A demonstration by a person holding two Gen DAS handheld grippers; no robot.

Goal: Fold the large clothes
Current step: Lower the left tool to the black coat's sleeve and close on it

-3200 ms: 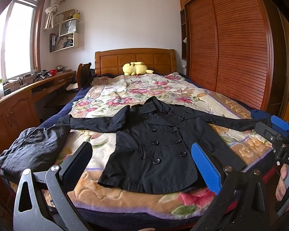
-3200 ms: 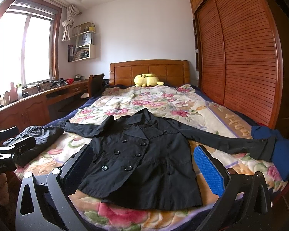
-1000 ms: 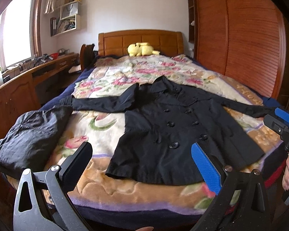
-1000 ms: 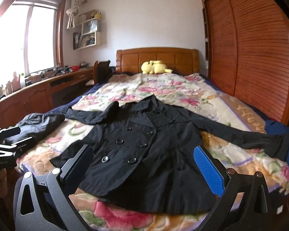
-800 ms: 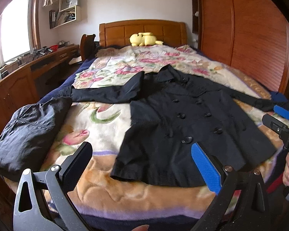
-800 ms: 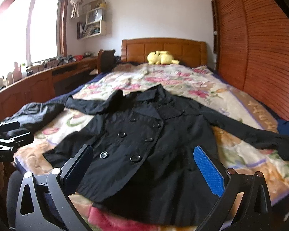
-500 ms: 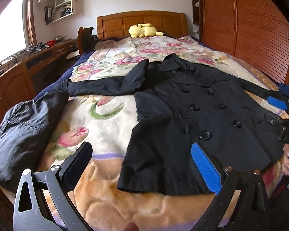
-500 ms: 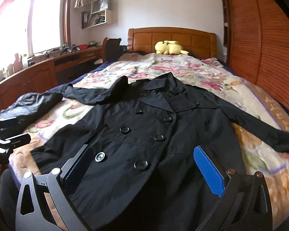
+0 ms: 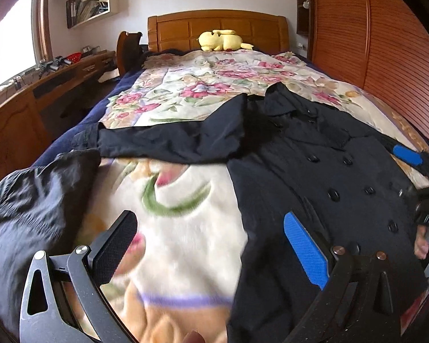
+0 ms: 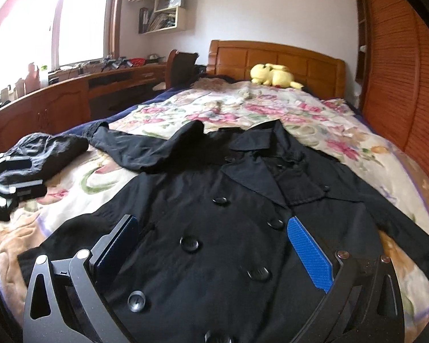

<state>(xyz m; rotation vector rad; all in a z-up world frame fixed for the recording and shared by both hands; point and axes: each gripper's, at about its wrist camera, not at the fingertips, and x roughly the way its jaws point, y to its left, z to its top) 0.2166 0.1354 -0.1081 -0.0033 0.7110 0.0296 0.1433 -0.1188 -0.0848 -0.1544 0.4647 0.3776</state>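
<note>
A: Where is the black coat (image 10: pixel 220 228)?
B: It lies flat on the bed (image 10: pixel 271 108), front side up, buttons done, both sleeves spread out to the sides.
A: And the tongs?
B: The left tongs (image 9: pixel 211 245) are wide open over the flowery blanket (image 9: pixel 186 217), by the coat's edge. The right tongs (image 10: pixel 214 245) are wide open too, low over the coat's buttons. Neither holds anything.
A: Anything else?
B: A dark bundle of clothes (image 9: pixel 28 200) sits at the bed's left edge, and a yellow plush toy (image 10: pixel 271 75) by the headboard.
</note>
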